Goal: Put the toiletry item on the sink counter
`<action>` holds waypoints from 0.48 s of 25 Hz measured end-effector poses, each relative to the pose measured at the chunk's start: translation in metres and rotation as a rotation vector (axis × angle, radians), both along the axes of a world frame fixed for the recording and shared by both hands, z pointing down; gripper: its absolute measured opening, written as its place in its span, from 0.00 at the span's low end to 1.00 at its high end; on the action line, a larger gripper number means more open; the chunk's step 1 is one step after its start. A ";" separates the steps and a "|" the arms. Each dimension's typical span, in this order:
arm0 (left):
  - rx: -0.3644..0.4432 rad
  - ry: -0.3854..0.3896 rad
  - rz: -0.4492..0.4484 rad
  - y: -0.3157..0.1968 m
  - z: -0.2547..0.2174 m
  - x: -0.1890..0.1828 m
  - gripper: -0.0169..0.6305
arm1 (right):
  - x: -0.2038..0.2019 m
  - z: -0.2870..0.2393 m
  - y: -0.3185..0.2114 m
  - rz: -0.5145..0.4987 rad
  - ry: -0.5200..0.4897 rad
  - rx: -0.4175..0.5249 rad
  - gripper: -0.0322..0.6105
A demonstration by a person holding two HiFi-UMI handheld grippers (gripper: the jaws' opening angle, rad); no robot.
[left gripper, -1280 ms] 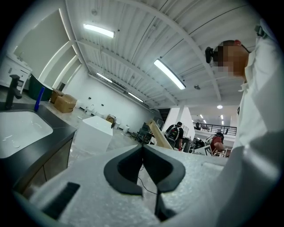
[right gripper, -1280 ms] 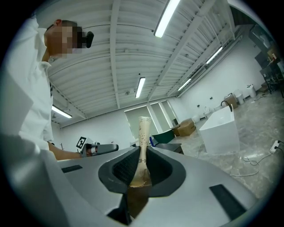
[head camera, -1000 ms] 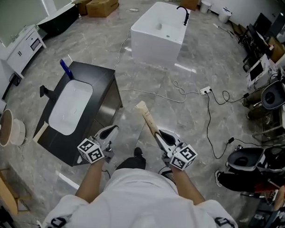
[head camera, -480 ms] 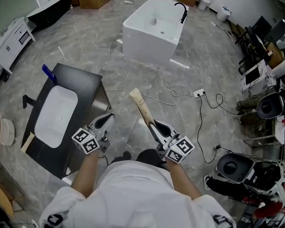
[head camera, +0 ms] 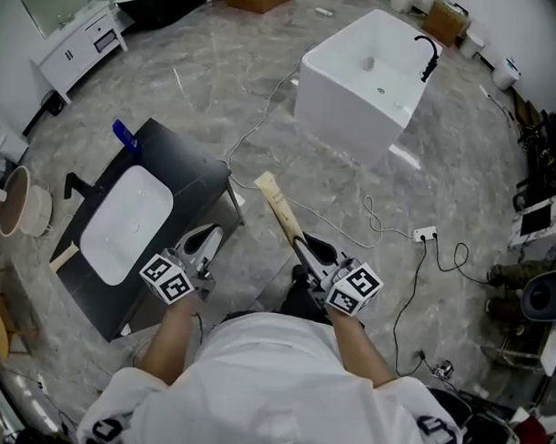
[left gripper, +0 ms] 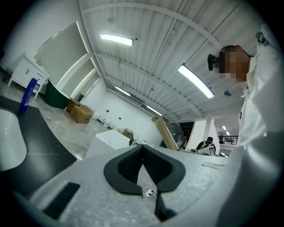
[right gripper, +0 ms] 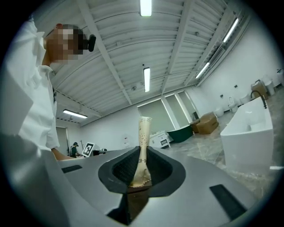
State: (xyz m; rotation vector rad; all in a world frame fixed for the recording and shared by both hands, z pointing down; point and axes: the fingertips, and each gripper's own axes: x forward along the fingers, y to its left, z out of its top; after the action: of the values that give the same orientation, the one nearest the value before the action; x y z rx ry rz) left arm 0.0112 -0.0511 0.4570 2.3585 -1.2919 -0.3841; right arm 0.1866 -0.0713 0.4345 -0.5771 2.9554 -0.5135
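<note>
On the left, a white basin (head camera: 123, 225) is being framed by the black sink counter (head camera: 202, 182), a blue item (head camera: 126, 137) standing at its far corner. Right of the counter, the beige toiletry tube (head camera: 277, 203) is being clamped upright in the right gripper (head camera: 306, 249). The left gripper (head camera: 203, 241) is being held beside the counter, jaws pressed together on nothing.
</note>
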 end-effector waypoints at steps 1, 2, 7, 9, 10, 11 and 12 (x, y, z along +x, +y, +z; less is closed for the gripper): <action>0.001 -0.015 -0.021 -0.012 -0.002 0.000 0.05 | -0.003 -0.004 -0.017 -0.034 -0.008 0.010 0.13; 0.002 -0.025 -0.041 -0.024 -0.005 0.000 0.05 | -0.006 -0.009 -0.033 -0.067 -0.013 0.018 0.13; -0.015 -0.032 -0.163 -0.071 -0.024 0.008 0.05 | -0.008 -0.026 -0.101 -0.216 -0.008 0.042 0.13; -0.017 -0.032 -0.206 -0.086 -0.027 0.010 0.05 | -0.006 -0.025 -0.126 -0.252 -0.003 0.036 0.13; -0.017 -0.034 -0.226 -0.091 -0.028 0.010 0.05 | -0.006 -0.023 -0.138 -0.266 -0.001 0.030 0.13; -0.019 -0.037 -0.248 -0.095 -0.029 0.007 0.05 | -0.009 -0.021 -0.148 -0.282 -0.001 0.024 0.13; -0.022 -0.040 -0.273 -0.098 -0.029 0.004 0.05 | -0.013 -0.018 -0.158 -0.301 -0.001 0.020 0.13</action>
State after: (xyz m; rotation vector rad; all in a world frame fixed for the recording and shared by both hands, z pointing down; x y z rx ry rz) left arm 0.0150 -0.1490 0.4281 2.1852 -1.6346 -0.4038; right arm 0.1733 -0.2293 0.4162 -0.1282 3.0568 -0.5062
